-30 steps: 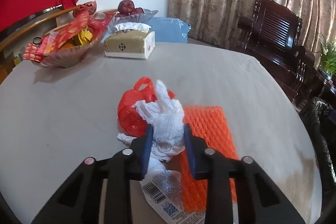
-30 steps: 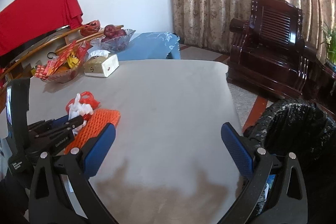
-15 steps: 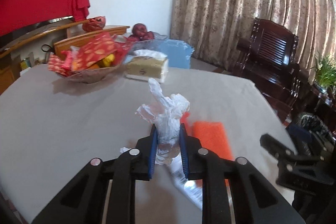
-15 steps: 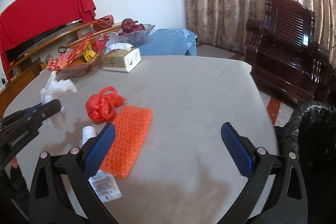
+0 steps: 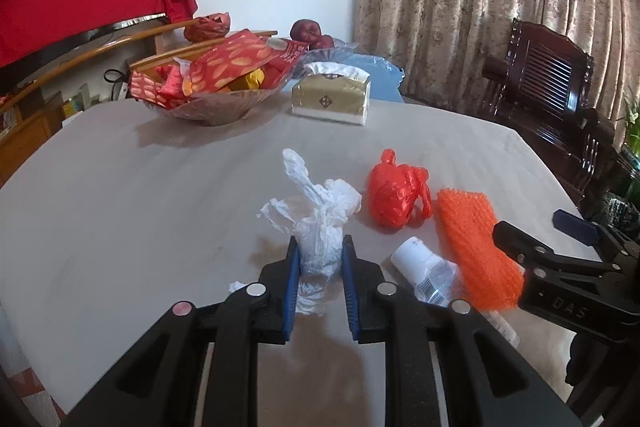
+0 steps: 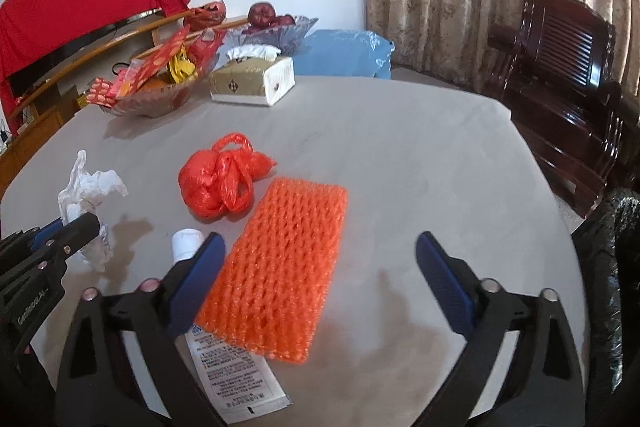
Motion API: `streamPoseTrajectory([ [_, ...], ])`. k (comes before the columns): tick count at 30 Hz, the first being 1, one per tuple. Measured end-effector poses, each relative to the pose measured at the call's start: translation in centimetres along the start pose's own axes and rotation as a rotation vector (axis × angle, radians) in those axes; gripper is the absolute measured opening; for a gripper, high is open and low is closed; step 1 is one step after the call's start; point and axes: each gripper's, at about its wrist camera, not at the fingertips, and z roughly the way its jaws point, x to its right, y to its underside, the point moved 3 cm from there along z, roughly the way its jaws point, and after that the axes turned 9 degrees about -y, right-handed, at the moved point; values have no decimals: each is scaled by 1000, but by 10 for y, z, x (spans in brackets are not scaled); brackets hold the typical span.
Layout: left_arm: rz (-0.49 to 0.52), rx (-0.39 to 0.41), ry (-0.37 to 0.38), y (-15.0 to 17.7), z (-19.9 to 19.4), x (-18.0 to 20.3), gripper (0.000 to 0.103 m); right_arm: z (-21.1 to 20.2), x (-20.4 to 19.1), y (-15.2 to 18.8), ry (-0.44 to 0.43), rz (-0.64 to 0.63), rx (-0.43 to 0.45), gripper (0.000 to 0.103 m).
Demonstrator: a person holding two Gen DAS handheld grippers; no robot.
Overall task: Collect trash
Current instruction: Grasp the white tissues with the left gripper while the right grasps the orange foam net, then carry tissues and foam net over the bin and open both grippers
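Two left gripper (image 5: 320,277) fingers clamp a crumpled white plastic bag (image 5: 320,223) — right gripper (image 6: 320,281) fingers wide apart.

Bare table (image 6: 400,155) lay open ahead of my right gripper (image 6: 320,279), while the red bag (image 6: 220,183), orange net (image 6: 280,267) and tube (image 6: 188,245) crowded its left.

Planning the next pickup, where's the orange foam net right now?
In the right wrist view the orange foam net lies flat on the table, just right of the red plastic bag, overlapping the white tube.
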Motion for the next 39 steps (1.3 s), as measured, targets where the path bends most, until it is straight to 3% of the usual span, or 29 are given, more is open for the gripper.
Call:
streamPoseTrajectory([
  [3,2,-1,2,2,1,1,20,8,-3,4,0,-7,-31,85],
  [8,7,-1,1,4,0,0,20,20,-7,7,-32,-6,-88,70],
  [14,5,-10,0,6,0,1,20,27,-8,11,-107,18,-132,31],
  [16,8,-8,1,5,-2,2,20,23,-9,10,-115,10,-126,9],
  [27,25,30,22,-10,-20,18,20,-18,2,-11,-136,18,-33,9],
  [39,57,110,102,-39,-59,66,20,-104,33,-39,-82,-1,128,9],
])
